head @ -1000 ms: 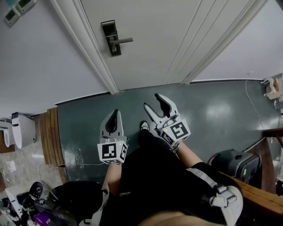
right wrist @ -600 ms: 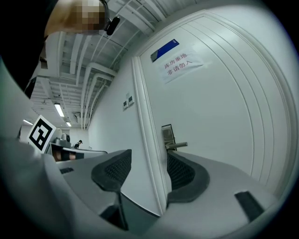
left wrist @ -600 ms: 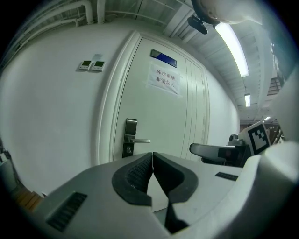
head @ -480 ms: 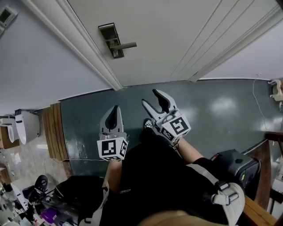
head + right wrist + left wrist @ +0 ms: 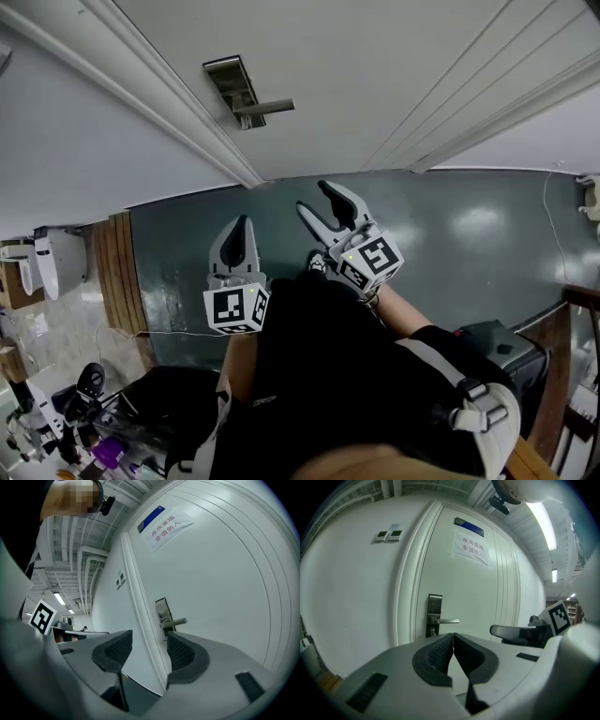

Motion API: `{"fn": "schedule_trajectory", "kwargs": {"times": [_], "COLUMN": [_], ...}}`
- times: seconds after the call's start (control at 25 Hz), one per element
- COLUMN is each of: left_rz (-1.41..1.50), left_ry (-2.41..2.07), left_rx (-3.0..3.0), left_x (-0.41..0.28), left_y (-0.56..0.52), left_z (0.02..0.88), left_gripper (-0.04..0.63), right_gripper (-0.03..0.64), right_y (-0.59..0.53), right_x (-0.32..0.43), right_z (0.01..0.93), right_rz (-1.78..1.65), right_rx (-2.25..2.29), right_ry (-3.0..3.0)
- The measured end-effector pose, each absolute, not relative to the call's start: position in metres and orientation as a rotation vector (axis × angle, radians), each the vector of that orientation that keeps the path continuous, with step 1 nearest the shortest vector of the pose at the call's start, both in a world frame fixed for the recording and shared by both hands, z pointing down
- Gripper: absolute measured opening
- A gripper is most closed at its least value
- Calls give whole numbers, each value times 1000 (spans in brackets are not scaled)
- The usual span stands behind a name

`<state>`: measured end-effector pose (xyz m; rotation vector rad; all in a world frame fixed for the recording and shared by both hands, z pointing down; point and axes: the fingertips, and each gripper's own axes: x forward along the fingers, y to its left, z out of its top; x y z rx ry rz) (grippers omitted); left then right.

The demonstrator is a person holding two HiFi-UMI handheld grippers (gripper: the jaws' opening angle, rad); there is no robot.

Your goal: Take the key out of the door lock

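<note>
The white door carries a dark metal lock plate (image 5: 231, 84) with a lever handle (image 5: 267, 108). In the left gripper view the lock plate (image 5: 435, 613) and handle (image 5: 446, 620) stand straight ahead, and a small glint below the handle, perhaps the key (image 5: 432, 631), is too small to make out. My left gripper (image 5: 240, 228) is shut with nothing in it and points at the door from some way off. My right gripper (image 5: 322, 202) is open and empty, also short of the door. From the right gripper view the lock plate (image 5: 163, 610) shows between the jaws.
A paper sign (image 5: 472, 548) and a blue plate (image 5: 468, 527) are on the door, and wall switches (image 5: 389, 536) sit to its left. A wooden threshold strip (image 5: 114, 281), dark bags (image 5: 159, 412) and a black case (image 5: 492, 345) lie on the grey floor.
The view has drawn closer to the door, so the lock looks nearer and larger. Both grippers have edged up toward it. Left stays shut, right stays open.
</note>
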<state>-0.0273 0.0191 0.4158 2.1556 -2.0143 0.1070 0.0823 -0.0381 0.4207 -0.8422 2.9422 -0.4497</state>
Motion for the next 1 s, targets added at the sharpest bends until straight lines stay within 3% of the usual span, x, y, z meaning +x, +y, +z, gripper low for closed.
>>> {"fn": "schedule_trajectory", "kwargs": {"times": [1.0], "left_rz": [128], "left_ry": [-1611], "left_rx": [2374], "left_x": [-139], "left_y": [-130], "left_z": [448], "left_gripper": [23], "right_gripper": [230], "right_y": [-133], "right_x": [-35], "right_z": [467], "right_rz": [-753], "right_rx": [-1160], "right_ry": [2801]}}
